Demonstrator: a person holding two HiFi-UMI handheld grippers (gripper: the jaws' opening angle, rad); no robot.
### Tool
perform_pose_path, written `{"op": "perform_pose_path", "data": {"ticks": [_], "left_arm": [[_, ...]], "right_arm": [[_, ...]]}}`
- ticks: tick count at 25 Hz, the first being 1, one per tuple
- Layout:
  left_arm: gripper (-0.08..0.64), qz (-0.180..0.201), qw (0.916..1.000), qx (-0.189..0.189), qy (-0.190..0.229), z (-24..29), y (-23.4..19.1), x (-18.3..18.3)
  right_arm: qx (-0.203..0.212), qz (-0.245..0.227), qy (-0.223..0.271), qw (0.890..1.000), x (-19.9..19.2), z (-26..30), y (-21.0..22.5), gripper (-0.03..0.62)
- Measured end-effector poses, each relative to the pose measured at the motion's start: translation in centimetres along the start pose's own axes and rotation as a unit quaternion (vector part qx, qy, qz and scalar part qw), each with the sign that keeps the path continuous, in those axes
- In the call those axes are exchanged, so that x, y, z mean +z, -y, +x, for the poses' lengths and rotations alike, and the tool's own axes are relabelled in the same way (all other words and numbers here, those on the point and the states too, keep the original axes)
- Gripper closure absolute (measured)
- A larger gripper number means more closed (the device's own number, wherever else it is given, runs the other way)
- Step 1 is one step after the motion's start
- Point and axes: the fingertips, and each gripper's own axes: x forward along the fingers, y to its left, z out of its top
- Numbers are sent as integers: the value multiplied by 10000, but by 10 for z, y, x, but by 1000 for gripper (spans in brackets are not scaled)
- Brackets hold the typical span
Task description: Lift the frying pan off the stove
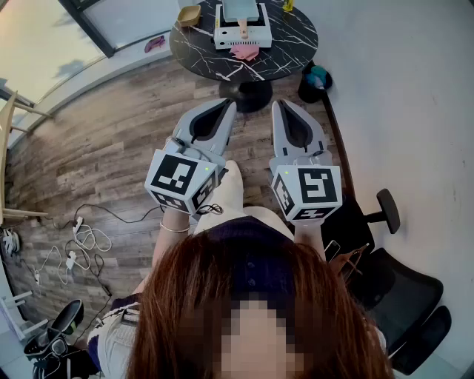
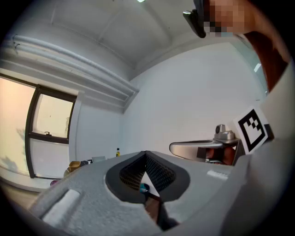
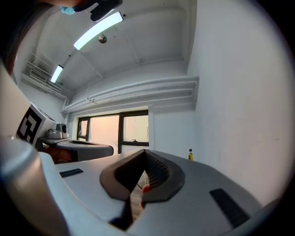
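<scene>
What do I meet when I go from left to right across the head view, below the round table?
White cables on the floor → left hand-held gripper → right hand-held gripper → black office chair.

The head view looks steeply down from overhead. Each gripper view faces level, close behind its jaws. All three share the yellow bottle [image 1: 287, 4].

Matt plastic left gripper [image 1: 224, 108] and right gripper [image 1: 282, 106]; glossy marbled table [image 1: 290, 43].

The table [image 1: 290, 46] stands ahead, a chair [image 1: 406, 297] right, cables [image 1: 83, 240] left.
</scene>
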Motion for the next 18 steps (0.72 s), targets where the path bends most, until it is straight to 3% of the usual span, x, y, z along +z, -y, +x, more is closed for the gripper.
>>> {"op": "perform_pose_path", "data": {"ticks": [18], "left_arm": [[548,-172,9997,-51,-139,48,-39,-7]], "right_arm": [[70,166,-161,9997,-6,56,19,583]]}}
